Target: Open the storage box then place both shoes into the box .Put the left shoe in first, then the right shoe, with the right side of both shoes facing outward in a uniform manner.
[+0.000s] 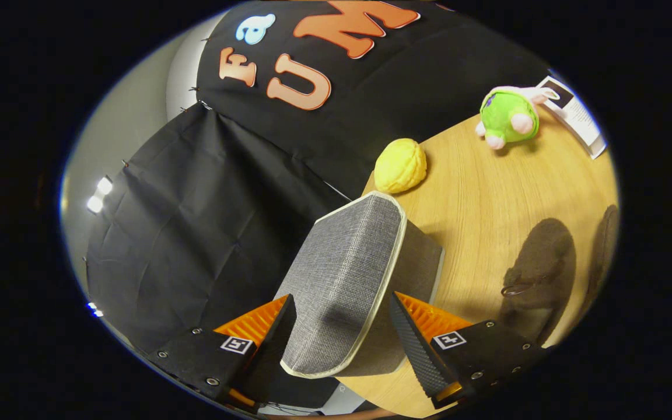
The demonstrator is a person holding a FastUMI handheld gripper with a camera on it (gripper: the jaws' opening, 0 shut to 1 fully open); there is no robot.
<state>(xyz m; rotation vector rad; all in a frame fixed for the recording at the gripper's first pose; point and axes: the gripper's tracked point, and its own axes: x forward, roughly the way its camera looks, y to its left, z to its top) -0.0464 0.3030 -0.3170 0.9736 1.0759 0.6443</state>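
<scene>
Here the gripper (342,332) sits at the bottom centre of the frame with the grey fabric lid (345,286) of the storage box (423,256) between its two fingers. The fingers stand fairly wide, one to each side of the lid's near end, and both seem to lie against it, though I cannot be sure that the pads actually press, since the fisheye bends the edges there. The lid is a long flat panel with a pale trim; its long axis runs from the fingers up and slightly right toward the middle of the frame, and it is tilted, raised off the box body that shows as a darker grey wall just to its right. So the box lies straight ahead of the fingers and a little right, resting on the wooden table (487,192), and I judge that opening the box is the step in hand. The shoes are well to the right: one dark shoe (537,268) lies at lower right of the frame, its long axis running roughly up and down, with a second dark shoe (604,245) just beyond it at the far right, mostly cut off. Which end is toe I cannot tell. A yellow toy (400,165) and a green plush (509,115) sit beyond the box, upper right.
</scene>
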